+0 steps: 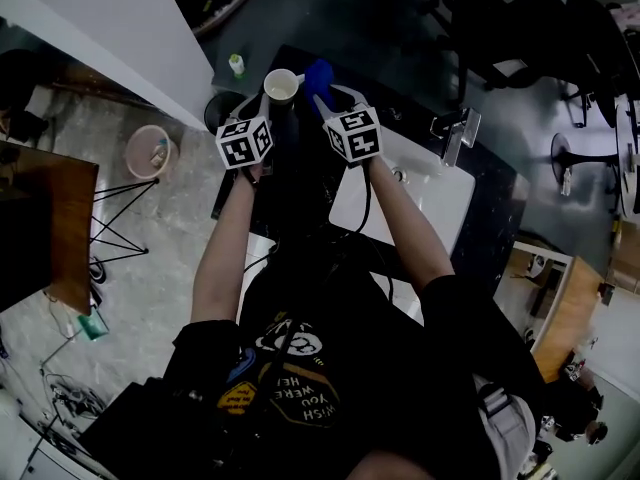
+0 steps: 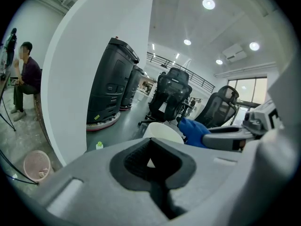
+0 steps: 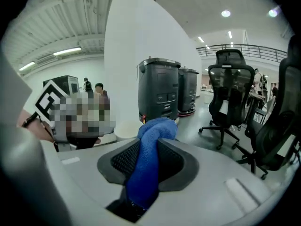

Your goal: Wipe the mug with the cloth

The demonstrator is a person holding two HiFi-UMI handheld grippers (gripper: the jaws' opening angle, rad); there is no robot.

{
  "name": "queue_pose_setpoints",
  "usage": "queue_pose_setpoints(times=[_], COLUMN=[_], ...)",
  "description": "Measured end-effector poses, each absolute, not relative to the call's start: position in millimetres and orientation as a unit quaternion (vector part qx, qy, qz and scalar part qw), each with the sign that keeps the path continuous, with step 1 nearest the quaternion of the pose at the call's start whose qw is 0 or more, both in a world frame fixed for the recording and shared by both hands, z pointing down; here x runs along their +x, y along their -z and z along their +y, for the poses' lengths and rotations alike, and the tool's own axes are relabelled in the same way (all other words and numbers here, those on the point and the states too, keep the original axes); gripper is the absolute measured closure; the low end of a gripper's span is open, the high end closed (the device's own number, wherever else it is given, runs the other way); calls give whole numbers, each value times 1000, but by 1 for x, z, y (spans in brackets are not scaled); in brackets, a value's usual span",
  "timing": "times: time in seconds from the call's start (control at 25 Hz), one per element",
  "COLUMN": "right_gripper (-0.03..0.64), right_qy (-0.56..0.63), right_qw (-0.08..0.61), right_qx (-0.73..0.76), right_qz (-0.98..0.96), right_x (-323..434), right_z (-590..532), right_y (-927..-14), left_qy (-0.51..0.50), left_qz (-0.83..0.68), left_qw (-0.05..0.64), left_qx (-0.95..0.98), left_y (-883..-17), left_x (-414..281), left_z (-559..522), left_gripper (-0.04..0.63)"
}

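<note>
Closest up, R gripper [image 3: 146, 149] is clamped tight on a blue fluffy terry cloth [image 3: 157, 128]. The cloth runs up btw the dark ribbed pads [image 3: 123, 162] and bunches over the tips.

L gripper [image 2: 151, 149] has its jaws pressed together w/ a sliver of white caught in the pad notch. I take that for the handle of the white round mug [image 2: 162, 130], so it's gripping the mug. In the head view the mug is upright, mouth up, at the far left end of the dark countertop [image 1: 495, 218]. The cloth is just right of its rim; can't tell if they touch.

A white rectangular sink basin [image 1: 425, 183] is set in that counter to my right, w/ a metal tap [image 1: 455, 133] behind it. My R forearm crosses over the basin's near left part.

On the pale floor to my left, a pink round bucket [image 1: 130, 156] holds some small item, too small to tell what. A small bottle w/ green cap [image 1: 236, 64] stands left of the mug, by the white wall [image 1: 120, 38].

Further off are black office chairs [image 3: 230, 93], two bulky black machines [image 3: 160, 88] and a seated person [image 2: 26, 79].
</note>
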State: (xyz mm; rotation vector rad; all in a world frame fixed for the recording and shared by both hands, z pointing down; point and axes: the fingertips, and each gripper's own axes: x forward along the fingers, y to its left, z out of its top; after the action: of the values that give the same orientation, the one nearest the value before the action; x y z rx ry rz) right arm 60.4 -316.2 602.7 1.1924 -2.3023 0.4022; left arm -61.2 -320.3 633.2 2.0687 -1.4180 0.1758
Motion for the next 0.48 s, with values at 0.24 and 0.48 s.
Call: queue_pose_setpoints(times=[0.24, 0.48], right_gripper=[505, 505], right_qy=[-128, -153], right_qw=[343, 334], right_qx=[315, 323], right_qz=[-875, -872], right_x=[9, 35], right_z=[-264, -254], right_y=[-648, -657], left_qy=[-78, -71], left_qz=[-528, -533], left_qw=[304, 302], left_qx=[789, 787], left_y=[-633, -631], left_x=[-53, -55], left_z=[-314, -310], left_gripper=[591, 591])
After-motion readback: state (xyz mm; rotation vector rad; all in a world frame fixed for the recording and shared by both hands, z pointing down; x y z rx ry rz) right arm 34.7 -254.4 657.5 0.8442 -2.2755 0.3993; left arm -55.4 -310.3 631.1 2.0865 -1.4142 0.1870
